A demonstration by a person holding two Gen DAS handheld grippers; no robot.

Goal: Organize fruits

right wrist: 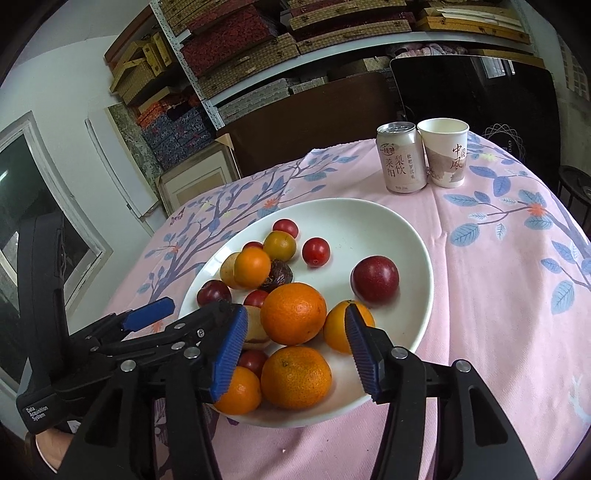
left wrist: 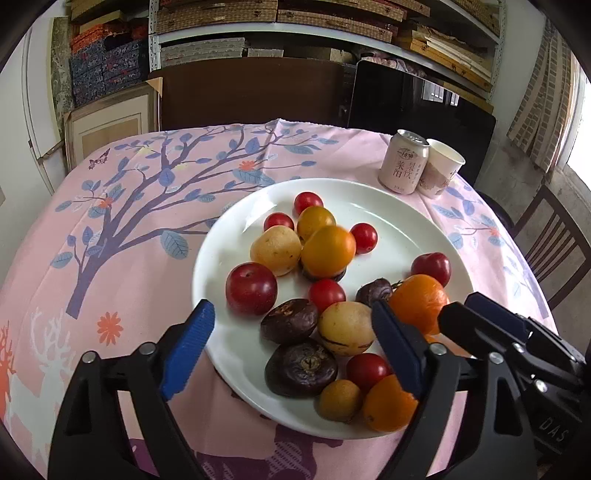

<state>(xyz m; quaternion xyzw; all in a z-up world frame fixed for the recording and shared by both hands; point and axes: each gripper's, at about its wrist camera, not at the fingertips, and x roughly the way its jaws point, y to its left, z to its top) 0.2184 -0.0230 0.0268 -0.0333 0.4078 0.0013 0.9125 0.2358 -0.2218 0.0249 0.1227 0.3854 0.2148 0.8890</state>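
A white plate [left wrist: 221, 332] holds several mixed fruits: oranges, red plums, cherry tomatoes, yellow fruits and dark brown water chestnuts. My left gripper [left wrist: 291, 354] is open over the plate's near edge, with a brown chestnut [left wrist: 301, 367] and a yellow fruit [left wrist: 345, 328] between its fingers, touching neither. My right gripper [right wrist: 295, 354] is open above the plate [right wrist: 417, 251], with a large orange [right wrist: 295, 377] between its blue pads and another orange [right wrist: 293, 314] just beyond. A red plum [right wrist: 375, 282] lies at the plate's right. The right gripper also shows in the left wrist view [left wrist: 480, 317], beside an orange [left wrist: 419, 302].
A pink drink can [right wrist: 400, 158] and a paper cup [right wrist: 445, 155] stand at the back right of the round table with its pink leaf-pattern cloth [right wrist: 498, 295]. Chairs [left wrist: 554, 240] and shelves of boxes [left wrist: 295, 22] surround the table.
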